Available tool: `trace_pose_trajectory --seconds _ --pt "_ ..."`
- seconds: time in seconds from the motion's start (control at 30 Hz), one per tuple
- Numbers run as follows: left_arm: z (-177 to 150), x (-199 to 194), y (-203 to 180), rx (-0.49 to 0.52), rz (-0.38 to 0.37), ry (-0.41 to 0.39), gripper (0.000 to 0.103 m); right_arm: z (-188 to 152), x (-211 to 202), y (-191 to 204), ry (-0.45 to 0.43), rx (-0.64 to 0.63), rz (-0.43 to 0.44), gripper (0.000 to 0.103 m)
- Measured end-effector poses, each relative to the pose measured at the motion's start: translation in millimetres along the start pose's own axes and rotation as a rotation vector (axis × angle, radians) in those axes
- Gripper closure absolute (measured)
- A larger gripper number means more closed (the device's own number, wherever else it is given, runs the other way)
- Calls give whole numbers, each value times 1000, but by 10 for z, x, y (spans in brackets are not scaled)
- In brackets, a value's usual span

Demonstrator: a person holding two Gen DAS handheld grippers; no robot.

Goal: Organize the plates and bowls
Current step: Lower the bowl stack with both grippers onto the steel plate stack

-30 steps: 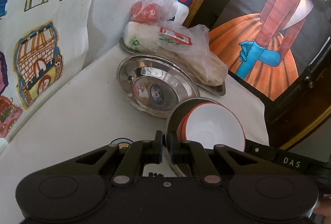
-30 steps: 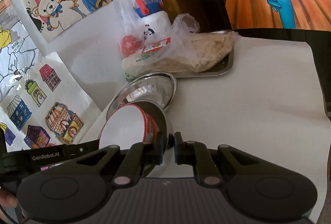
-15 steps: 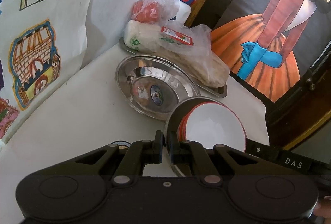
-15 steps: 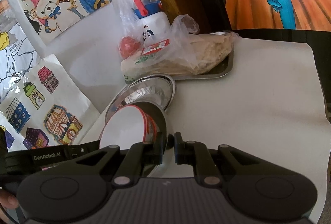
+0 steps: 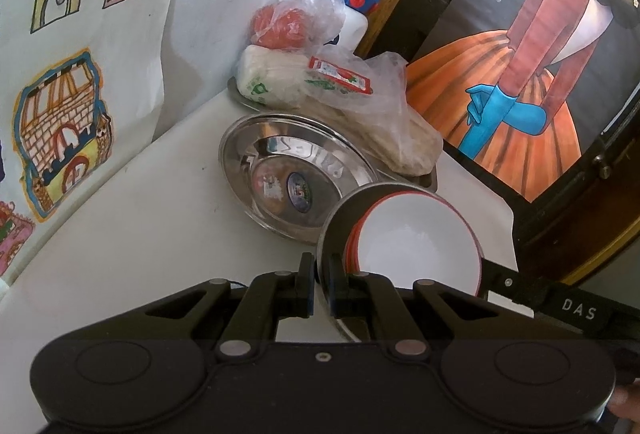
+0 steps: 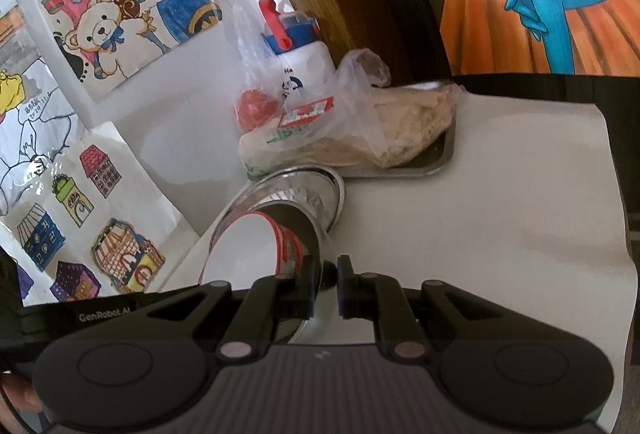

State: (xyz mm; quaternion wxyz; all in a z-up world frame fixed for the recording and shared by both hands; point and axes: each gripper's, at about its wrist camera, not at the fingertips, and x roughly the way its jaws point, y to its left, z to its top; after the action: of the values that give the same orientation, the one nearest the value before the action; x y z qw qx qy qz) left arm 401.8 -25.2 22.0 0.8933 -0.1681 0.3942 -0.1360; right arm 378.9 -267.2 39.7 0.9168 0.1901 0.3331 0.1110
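Presently, the left gripper is seen with its jaws drawn narrow and clamped on the near rim of a steel bowl; the right gripper is pinched on the opposite rim of the same bowl, jaws likewise narrow. Nested inside the steel bowl is a white bowl with a red rim, and the pair is carried tilted, clear of the table.

Over the last second little change is recorded: both grips have been kept, and the carried bowls have been eased slightly toward the far corner. Just beyond them a steel plate lies flat on the table, its front edge overlapped in view by the bowls. It is judged that the bowls are being brought over the plate for stacking; release has not yet been made.

Behind the plate, bagged food rests on a metal tray, with a white bottle against the wall. Children's drawings are noted on the wall.
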Motion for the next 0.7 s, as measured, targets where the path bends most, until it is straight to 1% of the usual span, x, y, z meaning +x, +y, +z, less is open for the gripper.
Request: trace_pose_trajectory --seconds 0.3,0.7 --pt "44 69 44 -32 3 5 98 50 98 -11 9 8 6 91" --pt "150 46 3 -23 17 -26 98 137 112 20 -3 3 13 91"
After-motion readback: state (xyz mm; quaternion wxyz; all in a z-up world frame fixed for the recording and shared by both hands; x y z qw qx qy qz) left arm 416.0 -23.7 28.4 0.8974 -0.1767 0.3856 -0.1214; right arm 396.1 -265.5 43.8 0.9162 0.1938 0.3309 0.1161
